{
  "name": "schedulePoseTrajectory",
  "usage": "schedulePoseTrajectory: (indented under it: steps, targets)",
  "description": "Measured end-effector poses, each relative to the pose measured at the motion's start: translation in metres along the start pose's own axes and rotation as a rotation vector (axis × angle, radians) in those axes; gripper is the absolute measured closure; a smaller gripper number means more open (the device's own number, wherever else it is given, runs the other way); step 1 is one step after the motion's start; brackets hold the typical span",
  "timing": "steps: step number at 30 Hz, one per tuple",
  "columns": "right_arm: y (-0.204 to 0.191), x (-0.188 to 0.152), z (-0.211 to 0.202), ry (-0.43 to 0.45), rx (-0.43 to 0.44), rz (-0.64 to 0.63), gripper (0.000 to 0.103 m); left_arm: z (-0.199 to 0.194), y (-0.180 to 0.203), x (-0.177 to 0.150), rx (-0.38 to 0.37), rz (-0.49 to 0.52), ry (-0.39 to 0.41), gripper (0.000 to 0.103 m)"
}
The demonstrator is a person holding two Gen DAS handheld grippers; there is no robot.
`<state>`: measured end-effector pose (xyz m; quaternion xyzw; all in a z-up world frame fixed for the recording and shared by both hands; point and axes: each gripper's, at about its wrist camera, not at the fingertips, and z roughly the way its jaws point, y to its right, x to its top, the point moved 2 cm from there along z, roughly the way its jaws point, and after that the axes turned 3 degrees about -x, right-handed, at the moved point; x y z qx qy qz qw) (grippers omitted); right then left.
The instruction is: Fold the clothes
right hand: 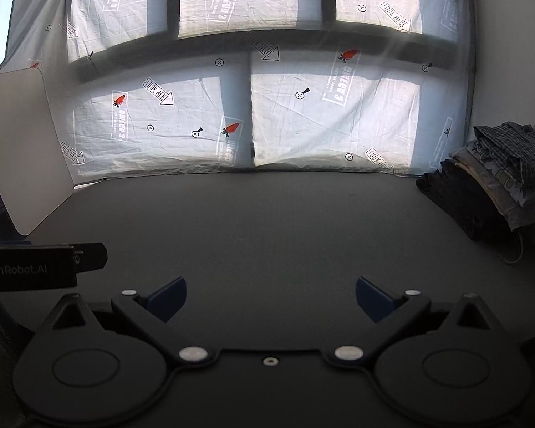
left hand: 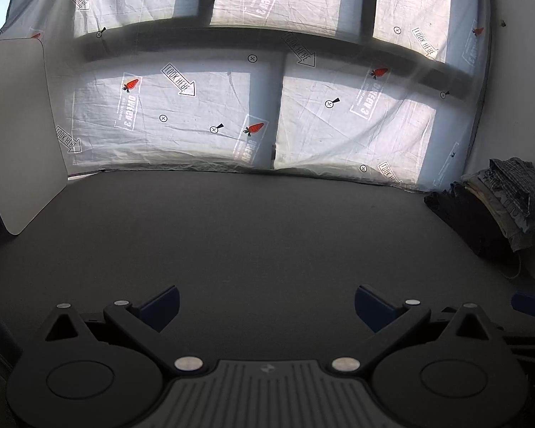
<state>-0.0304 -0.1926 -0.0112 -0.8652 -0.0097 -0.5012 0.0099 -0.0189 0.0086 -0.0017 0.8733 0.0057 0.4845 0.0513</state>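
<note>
A pile of clothes [left hand: 503,207] sits at the far right of the dark table, with a checked garment on top, pale printed ones under it and a dark one at the bottom. It also shows in the right wrist view [right hand: 495,182]. My left gripper [left hand: 266,306] is open and empty, low over the bare table near its front. My right gripper [right hand: 271,299] is open and empty too, beside the left one. The left gripper's body [right hand: 35,267] shows at the left of the right wrist view.
The dark grey table [left hand: 249,235] stretches ahead. A white board [left hand: 18,135] leans at the table's left edge. A white printed sheet [left hand: 203,114] hangs over a window behind the table. A white wall [left hand: 517,71] rises at the right.
</note>
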Motion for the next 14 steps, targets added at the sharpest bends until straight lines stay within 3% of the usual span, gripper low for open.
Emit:
schedulePoseTrajectory:
  steps: [14]
  targets:
    - [-0.008,0.001,-0.005,-0.001,-0.034,0.033,0.000,-0.012,-0.020,-0.002,-0.008,-0.025,-0.004,0.000]
